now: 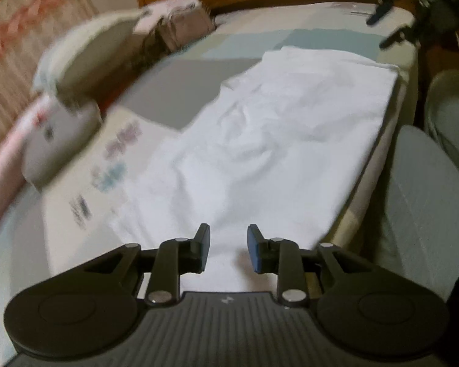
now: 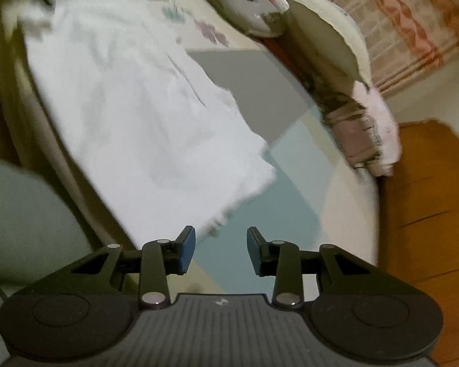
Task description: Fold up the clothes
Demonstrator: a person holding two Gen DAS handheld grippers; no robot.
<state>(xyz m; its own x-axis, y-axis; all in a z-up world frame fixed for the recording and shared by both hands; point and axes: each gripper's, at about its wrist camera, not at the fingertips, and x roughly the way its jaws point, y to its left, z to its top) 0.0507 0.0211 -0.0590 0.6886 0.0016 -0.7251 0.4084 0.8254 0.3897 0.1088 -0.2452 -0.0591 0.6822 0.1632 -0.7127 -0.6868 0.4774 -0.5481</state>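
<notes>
Shirt (image 1: 260, 140), white, lies flat along the bed (image 1: 156, 98) edge. Left tool (image 1: 228, 249) hovers over one end, fingers apart, empty. Right tool (image 2: 221, 250) at the opposite end, fingers apart, over bare sheet beside the hem. Only the left view shows the right tool. Pillows (image 2: 318, 46) line the far side.

Light was dim, warm, indoor; source not visible. White garment (image 1: 275, 128) was brightest area, near overexposed, folds washed out. Motion blur smeared pillows (image 1: 76, 70) and printed bed sheet (image 2: 290, 214) in both views. Left hand-held gripper (image 1: 228, 249) and right hand-held gripper (image 2: 221, 250) stayed sharp. Strong fisheye curvature bent bed edges; corners were vignetted black
</notes>
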